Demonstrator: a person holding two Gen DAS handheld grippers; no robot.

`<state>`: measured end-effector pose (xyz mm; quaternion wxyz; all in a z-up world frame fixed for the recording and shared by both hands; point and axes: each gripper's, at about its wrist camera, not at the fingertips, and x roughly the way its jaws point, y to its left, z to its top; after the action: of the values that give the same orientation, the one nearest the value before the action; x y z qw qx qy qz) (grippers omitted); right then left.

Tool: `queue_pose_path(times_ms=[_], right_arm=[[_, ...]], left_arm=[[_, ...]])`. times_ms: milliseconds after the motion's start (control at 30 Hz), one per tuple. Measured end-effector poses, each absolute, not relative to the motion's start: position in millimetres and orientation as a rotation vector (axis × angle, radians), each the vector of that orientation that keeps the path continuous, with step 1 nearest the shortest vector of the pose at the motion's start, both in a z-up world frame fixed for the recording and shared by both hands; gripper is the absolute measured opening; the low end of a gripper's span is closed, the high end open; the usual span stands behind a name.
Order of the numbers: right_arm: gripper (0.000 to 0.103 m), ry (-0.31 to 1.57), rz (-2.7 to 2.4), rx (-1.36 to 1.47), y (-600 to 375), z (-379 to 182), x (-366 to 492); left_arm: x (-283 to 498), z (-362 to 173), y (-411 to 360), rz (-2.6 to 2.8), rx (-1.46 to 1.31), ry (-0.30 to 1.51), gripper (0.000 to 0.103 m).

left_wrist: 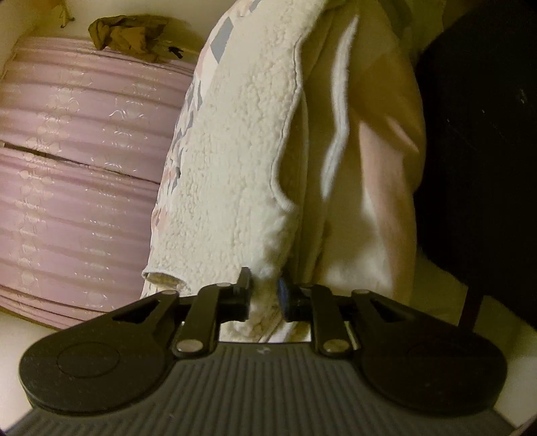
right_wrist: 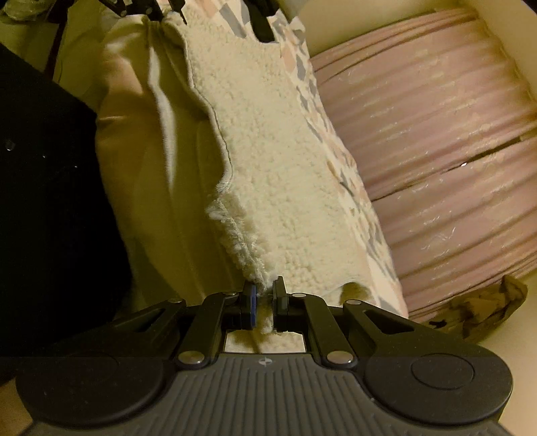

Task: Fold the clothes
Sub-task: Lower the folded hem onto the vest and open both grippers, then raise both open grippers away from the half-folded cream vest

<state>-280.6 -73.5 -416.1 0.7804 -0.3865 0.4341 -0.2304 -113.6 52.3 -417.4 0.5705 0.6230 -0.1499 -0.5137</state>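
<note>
- Fleece garment (left_wrist: 235,134) spans between both grippers, long axis running 6 to 12 o'clock in each wrist view.
- Left gripper (left_wrist: 265,298): clamped on one end edge.
- Right gripper (right_wrist: 265,298): clamped on opposite end edge.
- Purple pleated bedding (left_wrist: 77,161) lies beside it; neither hand is nearer.

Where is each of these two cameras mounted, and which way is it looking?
Left wrist view: sits on the left gripper, looking forward along its fingers, which pinch the fleece garment; no hand shows.
Right wrist view: sits on the right gripper, looking along its fingers at the same fleece garment, pinched at the opposite end; the left gripper shows far off.
Both share: the garment, the pink striped fabric, a crumpled brown item.
</note>
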Motion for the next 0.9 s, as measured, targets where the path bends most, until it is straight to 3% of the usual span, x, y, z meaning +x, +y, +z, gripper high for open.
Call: queue_pose_path(times_ms=[67,167,333,400,433,667,900], right_arm=[[0.028,0.973,-0.483,-0.869,-68,-421,-284],[0.030,0.949,-0.483,-0.804,-64,-403,-301],[0.030,0.776,-0.568,-0.451,-97,-337,-313],[0.030,0.707,-0.624,-0.333,-125,-319,-306],[0.030,0.679,-0.648,-0.270,-142,-311,-300],[0.029,0.585,-0.713,0.018,-261,-301,-241],[0.027,0.743,-0.769,0.118,-333,-362,-224]], left_arm=[[-104,-408,59,-1.218,1.465,-0.309,0.021],[-81,-374,65,-1.241,1.390,-0.184,0.021],[-33,-311,29,-1.216,1.080,-0.040,0.020],[-16,-299,2,-1.228,0.965,-0.012,0.015],[-9,-297,-14,-1.229,0.930,0.000,0.008],[45,-313,-111,-1.230,0.833,0.077,0.006],[92,-375,-138,-1.218,0.823,0.278,0.000]])
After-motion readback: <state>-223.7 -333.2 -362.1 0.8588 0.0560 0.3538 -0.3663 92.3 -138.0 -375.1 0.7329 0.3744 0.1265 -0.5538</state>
